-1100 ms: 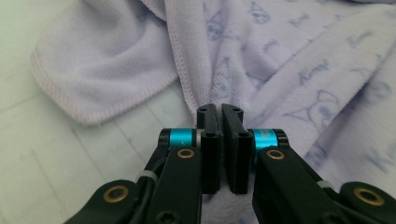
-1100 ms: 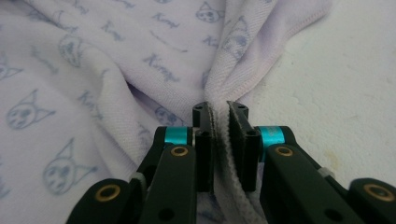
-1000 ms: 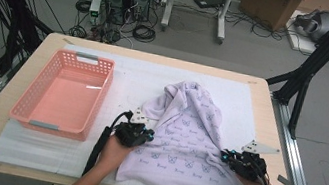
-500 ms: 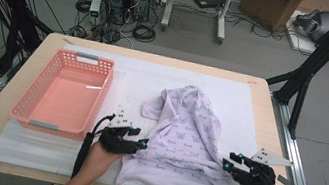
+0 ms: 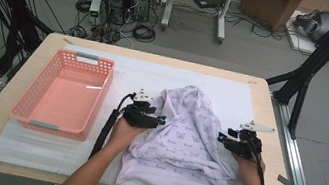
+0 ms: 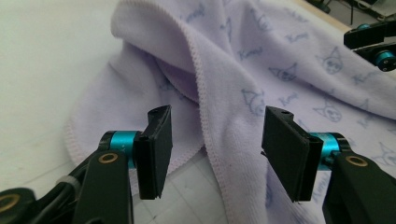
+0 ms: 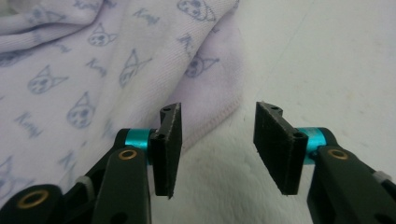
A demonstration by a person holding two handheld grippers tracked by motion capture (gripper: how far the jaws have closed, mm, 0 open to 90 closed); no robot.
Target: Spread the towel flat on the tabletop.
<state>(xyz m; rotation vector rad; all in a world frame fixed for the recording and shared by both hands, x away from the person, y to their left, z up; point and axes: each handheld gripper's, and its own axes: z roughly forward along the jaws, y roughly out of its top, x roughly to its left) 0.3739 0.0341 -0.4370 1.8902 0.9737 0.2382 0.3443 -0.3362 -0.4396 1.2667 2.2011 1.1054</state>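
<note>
Lavender terry towel printed with small cat faces [image 5: 185, 136] lies bunched in a loose mound on the white mat [image 5: 120, 72] that covers the wooden table [image 5: 273, 141], right of the empty pink plastic lattice basket [image 5: 63, 96]. I have the left claw [image 5: 160, 120] at the towel's left flank and the right claw [image 5: 222, 136] at its right flank, one on each side, which I judge suits a two-handed fold or spread: each is placed by an edge it can take. Both sets of jaws have just been opening and now stand apart with nothing pinched; the cloth rests on the mat on its own. The high view gives me the overall layout, with both forearms coming in from the bottom and the basket well apart from the work. The left gripper view adds what that hides: a stitched hem of the towel [image 6: 219, 121] runs down between the left claw [image 6: 215, 149] pads, touching neither, and the other claw shows at the top right corner. The right gripper view shows the right claw [image 7: 217, 149] over bare mat, the towel's hemmed edge [image 7: 205, 126] just beside its left pad.
</note>
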